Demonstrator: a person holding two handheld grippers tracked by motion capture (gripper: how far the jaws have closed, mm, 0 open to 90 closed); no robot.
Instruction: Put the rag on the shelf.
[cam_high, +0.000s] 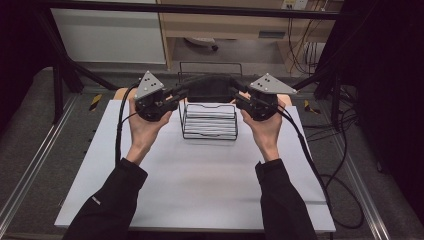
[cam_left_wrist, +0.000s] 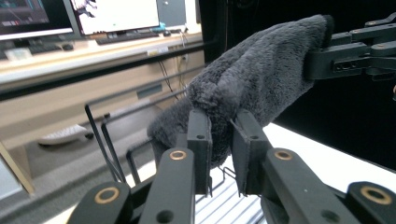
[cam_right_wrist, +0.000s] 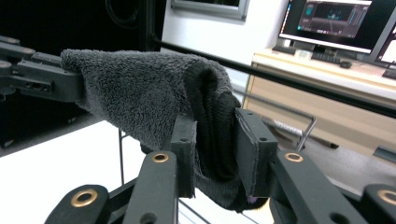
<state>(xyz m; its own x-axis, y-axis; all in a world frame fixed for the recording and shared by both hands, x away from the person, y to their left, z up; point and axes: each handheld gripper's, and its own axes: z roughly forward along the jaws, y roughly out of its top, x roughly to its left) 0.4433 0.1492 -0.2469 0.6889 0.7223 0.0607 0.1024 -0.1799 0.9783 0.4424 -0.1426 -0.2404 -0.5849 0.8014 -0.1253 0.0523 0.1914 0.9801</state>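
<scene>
1. My left gripper pinches one end of the dark grey fluffy cloth, jaws nearly closed on a bunched fold.
2. My right gripper clamps the other end the same way.
3. The cloth hangs stretched between them, above the far edge of the black wire rack on the white table.

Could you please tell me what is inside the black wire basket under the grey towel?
The wire basket holds a stack of flat white pieces, lying level. The grey towel above covers the basket's far end, so whatever lies there is hidden.
</scene>
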